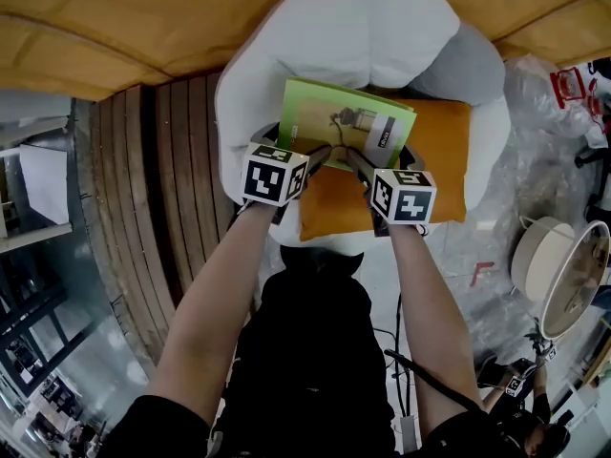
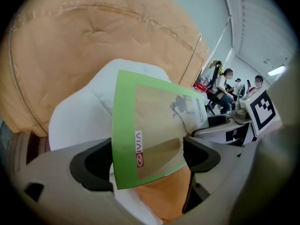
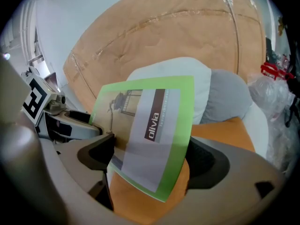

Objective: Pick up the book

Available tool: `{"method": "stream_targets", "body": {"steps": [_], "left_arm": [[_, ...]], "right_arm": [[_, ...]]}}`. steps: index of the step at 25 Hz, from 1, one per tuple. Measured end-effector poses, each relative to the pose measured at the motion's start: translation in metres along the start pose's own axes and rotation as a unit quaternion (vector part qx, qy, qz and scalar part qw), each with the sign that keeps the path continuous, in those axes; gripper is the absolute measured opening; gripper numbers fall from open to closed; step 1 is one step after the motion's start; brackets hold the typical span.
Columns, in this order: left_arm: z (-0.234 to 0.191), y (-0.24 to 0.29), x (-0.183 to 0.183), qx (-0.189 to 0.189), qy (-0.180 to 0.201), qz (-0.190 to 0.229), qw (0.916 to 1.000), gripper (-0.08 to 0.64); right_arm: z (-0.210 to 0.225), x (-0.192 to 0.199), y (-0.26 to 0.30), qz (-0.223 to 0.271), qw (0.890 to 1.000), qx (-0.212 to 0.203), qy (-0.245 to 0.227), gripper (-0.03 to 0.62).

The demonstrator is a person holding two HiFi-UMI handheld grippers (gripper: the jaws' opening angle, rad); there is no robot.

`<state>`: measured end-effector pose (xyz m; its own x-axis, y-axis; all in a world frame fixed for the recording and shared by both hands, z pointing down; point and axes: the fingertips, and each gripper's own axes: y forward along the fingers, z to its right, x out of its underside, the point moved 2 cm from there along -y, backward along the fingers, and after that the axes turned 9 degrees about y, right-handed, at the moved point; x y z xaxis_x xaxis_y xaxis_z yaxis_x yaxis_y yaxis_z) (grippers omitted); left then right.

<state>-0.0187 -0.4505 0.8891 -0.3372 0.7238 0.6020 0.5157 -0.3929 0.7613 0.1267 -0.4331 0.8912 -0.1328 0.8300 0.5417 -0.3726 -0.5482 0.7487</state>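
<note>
Both my left gripper (image 1: 318,153) and right gripper (image 1: 355,163) pinched the book (image 1: 348,122) at its near edge, mid-frame. It stretched upward in frame over the orange cushion (image 1: 441,165), long axis left-right, neither gripper nearer.

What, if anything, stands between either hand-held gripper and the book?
Nothing visible. The book already sits between the jaws of the left hand-held gripper and of the right hand-held gripper, over the orange cushion.

the book (image 1: 346,122) is over the cushion (image 1: 441,165) on the chair (image 1: 353,27), left gripper (image 1: 320,151) at its near-left, right gripper (image 1: 355,157) near-right.
</note>
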Motion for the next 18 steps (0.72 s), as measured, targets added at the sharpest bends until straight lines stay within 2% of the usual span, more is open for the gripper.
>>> {"method": "stream_targets", "body": {"steps": [9,15,18], "left_arm": [[0.025,-0.106,-0.102,-0.035,0.014,0.077,0.9963,0.454],[0.052,-0.186,-0.174,-0.052,0.027,0.135,0.9891,0.454],[0.068,-0.225,-0.207,-0.059,0.046,0.165,0.9834,0.452]], "right_arm": [[-0.057,-0.103,-0.107,0.079,0.995,-0.004,-0.060,0.449],[-0.095,-0.173,-0.189,0.129,0.987,-0.006,-0.099,0.448],[-0.111,-0.203,-0.231,0.158,0.982,-0.010,-0.107,0.449]]}}
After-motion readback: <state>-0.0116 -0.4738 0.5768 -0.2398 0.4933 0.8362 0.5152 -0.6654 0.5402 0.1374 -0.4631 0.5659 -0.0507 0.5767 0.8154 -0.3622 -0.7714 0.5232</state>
